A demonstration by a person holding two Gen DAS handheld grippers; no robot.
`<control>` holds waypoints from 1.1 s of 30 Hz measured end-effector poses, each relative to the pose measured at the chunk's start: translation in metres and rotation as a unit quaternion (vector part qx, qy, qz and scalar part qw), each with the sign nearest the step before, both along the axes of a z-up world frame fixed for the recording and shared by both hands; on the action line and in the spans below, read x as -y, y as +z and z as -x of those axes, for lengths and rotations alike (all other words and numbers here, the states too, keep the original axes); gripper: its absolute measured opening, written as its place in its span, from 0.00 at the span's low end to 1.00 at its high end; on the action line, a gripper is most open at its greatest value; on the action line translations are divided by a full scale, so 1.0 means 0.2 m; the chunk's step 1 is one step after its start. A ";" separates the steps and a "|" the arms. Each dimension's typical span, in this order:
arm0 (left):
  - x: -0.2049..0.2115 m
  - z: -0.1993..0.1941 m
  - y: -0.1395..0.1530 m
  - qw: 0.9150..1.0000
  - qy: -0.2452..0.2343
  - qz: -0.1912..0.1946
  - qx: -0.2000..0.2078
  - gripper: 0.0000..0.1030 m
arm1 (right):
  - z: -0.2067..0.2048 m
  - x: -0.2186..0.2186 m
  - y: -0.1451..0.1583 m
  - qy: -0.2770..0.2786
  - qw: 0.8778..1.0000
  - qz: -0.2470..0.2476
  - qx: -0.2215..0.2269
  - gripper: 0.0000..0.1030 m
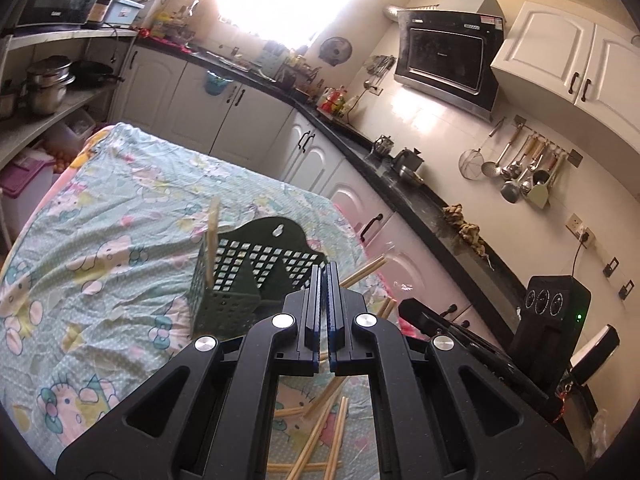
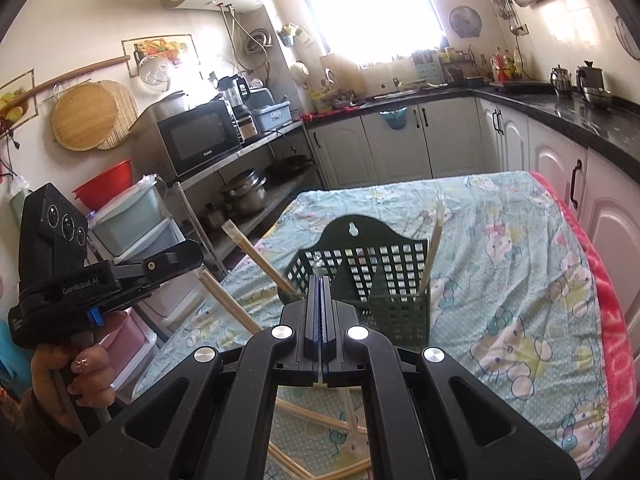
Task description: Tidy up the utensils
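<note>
A dark green slotted utensil basket (image 1: 240,284) (image 2: 380,276) stands on the cloth-covered table, with one chopstick (image 1: 212,236) (image 2: 434,240) leaning upright in it. My left gripper (image 1: 325,276) (image 2: 198,258) and my right gripper (image 2: 320,280) (image 1: 404,306) hover side by side just in front of the basket, both shut. Wooden chopsticks (image 1: 366,270) (image 2: 256,256) hang in the air crosswise between the two grippers, pinched in the pads. A second pair (image 2: 232,300) runs from the left fingertips under the right gripper. Several loose chopsticks (image 1: 320,432) (image 2: 320,420) lie crossed on the cloth below the grippers.
The table's cartoon-print cloth (image 1: 120,200) ends close to white cabinets (image 1: 360,216) and a black counter on the right. A shelf with pots (image 2: 240,196) and a microwave stands left of the table. A person's hand (image 2: 80,368) holds the left gripper's handle.
</note>
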State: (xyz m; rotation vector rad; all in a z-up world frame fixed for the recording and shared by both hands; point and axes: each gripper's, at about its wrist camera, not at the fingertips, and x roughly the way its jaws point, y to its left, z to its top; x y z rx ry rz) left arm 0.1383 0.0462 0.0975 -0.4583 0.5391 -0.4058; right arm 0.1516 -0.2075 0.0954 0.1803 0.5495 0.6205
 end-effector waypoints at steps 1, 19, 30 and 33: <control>0.01 0.00 0.01 1.000 -0.001 0.000 0.003 0.00 | 0.00 0.00 0.01 0.000 1.000 0.000 0.003 0.01; 0.09 -0.08 0.31 0.998 -0.021 0.005 0.057 0.00 | -0.06 0.01 0.35 0.001 0.997 -0.018 0.077 0.01; 0.11 -0.16 0.45 0.997 -0.016 0.001 0.082 0.00 | -0.15 -0.02 0.50 -0.009 0.994 -0.019 0.103 0.01; 0.10 -0.18 0.48 0.996 -0.011 0.001 0.088 0.00 | -0.18 -0.02 0.55 -0.015 0.993 -0.019 0.112 0.01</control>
